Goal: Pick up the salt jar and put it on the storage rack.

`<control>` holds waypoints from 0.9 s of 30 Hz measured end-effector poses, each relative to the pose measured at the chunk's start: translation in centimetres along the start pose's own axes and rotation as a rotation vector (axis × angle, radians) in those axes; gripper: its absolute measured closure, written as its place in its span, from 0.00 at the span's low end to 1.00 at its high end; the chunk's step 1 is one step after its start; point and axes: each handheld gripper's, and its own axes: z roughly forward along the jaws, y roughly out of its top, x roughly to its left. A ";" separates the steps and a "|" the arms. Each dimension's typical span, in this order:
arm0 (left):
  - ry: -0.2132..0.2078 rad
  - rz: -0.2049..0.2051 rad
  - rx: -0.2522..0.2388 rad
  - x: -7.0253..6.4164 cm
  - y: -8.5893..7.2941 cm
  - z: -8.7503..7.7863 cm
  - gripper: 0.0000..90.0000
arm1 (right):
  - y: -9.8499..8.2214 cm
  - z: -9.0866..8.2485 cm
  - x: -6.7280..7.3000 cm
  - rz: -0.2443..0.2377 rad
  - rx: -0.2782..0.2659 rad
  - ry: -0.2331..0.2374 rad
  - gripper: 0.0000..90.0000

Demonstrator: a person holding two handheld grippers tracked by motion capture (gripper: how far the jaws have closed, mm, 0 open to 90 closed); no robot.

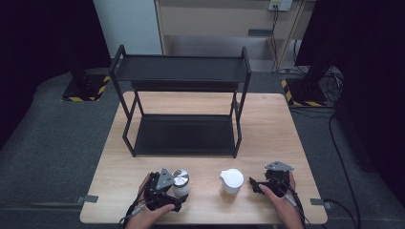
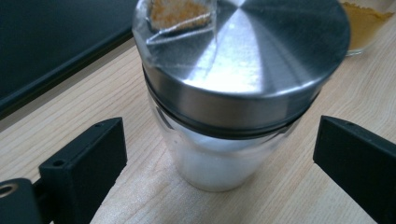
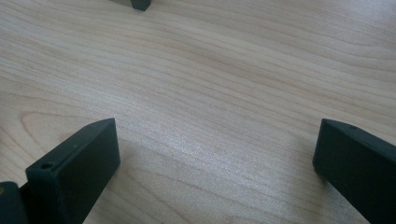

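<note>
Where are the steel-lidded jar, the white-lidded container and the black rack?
steel-lidded jar (image 2: pixel 247 56), left gripper view, on its metal lid.
white-lidded container (image 1: pixel 232 180), high view, on its white lid.
black rack (image 1: pixel 181 69), high view, on its top shelf.

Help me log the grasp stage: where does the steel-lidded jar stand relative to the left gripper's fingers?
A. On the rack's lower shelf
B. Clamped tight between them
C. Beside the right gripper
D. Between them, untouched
D: in the left gripper view the jar stands on the table between the open fingers, wood visible on both sides.
</note>
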 end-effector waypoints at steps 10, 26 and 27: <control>0.003 -0.003 0.005 0.1 -0.2 0.6 0.02 | 0.0 0.0 0.0 0.000 0.000 0.000 0.02; 0.009 0.005 -0.004 -0.2 -0.4 1.3 0.04 | 0.0 0.0 0.0 -0.001 0.000 0.001 0.02; 0.007 0.005 -0.005 -0.2 -0.4 1.3 0.04 | 0.0 0.0 0.0 -0.001 0.000 0.001 0.02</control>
